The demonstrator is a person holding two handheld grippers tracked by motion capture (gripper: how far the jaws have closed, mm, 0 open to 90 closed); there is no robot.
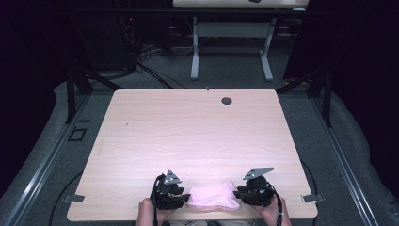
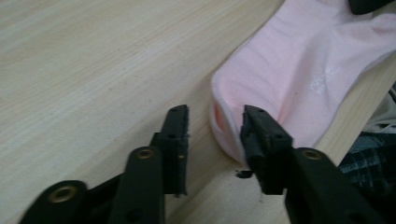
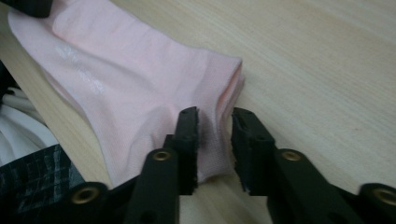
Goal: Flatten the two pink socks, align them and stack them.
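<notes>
Where the table's (image 1: 197, 132) near edge meets the person's hands, a pink sock (image 1: 212, 197) is laid flat between the two grippers. The left gripper (image 2: 215, 126) is seen with jaws parted, released, the sock's end beside one pad. The right gripper (image 3: 215, 128) is likewise parted, its jaws astride the sock's cuff, not pinching. Farther off, a dark grommet (image 1: 227, 100) is set in the tabletop.

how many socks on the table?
1 seen: a pink fabric sock at the near edge of the light wooden table. It looks layered, so a second could be hidden.
</notes>
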